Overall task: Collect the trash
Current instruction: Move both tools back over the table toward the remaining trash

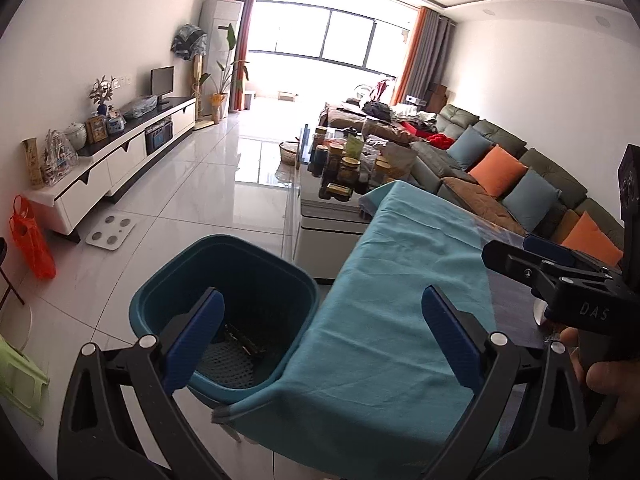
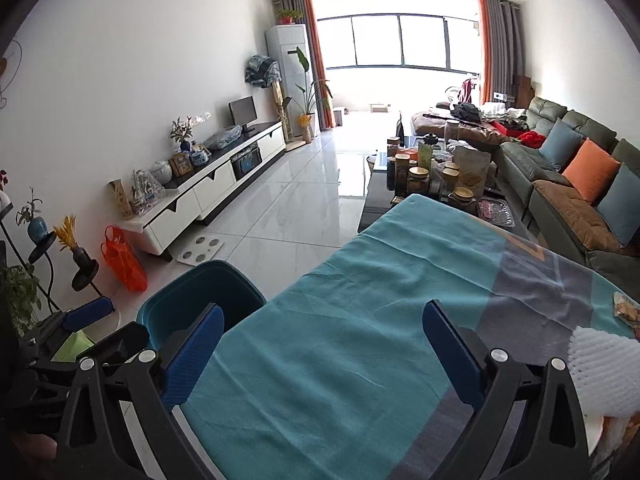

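Left wrist view: the left tool (image 1: 322,334) stands spread wide and empty above the teal bin (image 1: 224,304), set near left of the bench (image 1: 384,280) to receive trash.

Right wrist view: the right tool (image 2: 322,338), likewise agape and empty, hangs over the cloth; a wrapper (image 2: 629,309) and white foam netting (image 2: 604,372) lie near right, uncollected.

Left gripper (image 1: 324,334) stood with jaws wide apart, nothing between them, above the edge of a table draped in a teal cloth (image 1: 404,280). Left pad overlapped the blue bin (image 1: 224,280) on the floor beside the table; a dark item lay on its perforated bottom. Right gripper (image 1: 532,260) entered from the right, a hand (image 1: 604,380) on it.
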Motion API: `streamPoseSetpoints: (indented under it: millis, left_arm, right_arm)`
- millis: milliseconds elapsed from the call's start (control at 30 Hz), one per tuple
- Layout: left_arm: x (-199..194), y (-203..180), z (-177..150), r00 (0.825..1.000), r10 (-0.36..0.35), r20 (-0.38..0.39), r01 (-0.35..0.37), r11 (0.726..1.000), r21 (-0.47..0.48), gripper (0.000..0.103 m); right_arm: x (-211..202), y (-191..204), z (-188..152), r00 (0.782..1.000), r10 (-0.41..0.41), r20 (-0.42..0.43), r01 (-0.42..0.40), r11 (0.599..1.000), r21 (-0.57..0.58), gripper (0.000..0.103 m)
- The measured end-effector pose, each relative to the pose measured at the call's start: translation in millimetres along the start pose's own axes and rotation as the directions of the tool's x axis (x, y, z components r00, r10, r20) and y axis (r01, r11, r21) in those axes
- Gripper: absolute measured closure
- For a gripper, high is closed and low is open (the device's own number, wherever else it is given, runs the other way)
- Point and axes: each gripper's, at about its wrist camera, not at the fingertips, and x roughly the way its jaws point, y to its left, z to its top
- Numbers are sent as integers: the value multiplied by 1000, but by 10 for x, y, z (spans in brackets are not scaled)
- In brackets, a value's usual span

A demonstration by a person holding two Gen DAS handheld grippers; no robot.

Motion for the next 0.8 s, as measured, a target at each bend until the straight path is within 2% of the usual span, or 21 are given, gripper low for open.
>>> streamPoseSetpoints:
  millis: [200,333,500,700,800]
  left_arm:
    - [-146,-529,-95,996,-79,40,75,992,99,6]
    - [-248,-843,-178,989,-135,66,123,980,153,6]
    - [-363,-1173,-273,973,-213,85,193,961,200,6]
    - [-485,-1543,-413,949,-297,101,261,927,271,6]
    - [-524,-1609,-465,937,-334,100,296,914,276,6]
  right_arm:
    - [-481,-224,-226,992,-75,97,71,997,44,7]
    - [-776,-370,-420,978,-153,145,143,987,79,7]
    - [-1116,-601,-714,949,-252,188,227,963,142,7]
    - [-1422,-771,-1046,910,-365,195,333,926,179,7]
    - [-1570,-836,-1215,891,-409,195,372,906,200,7]
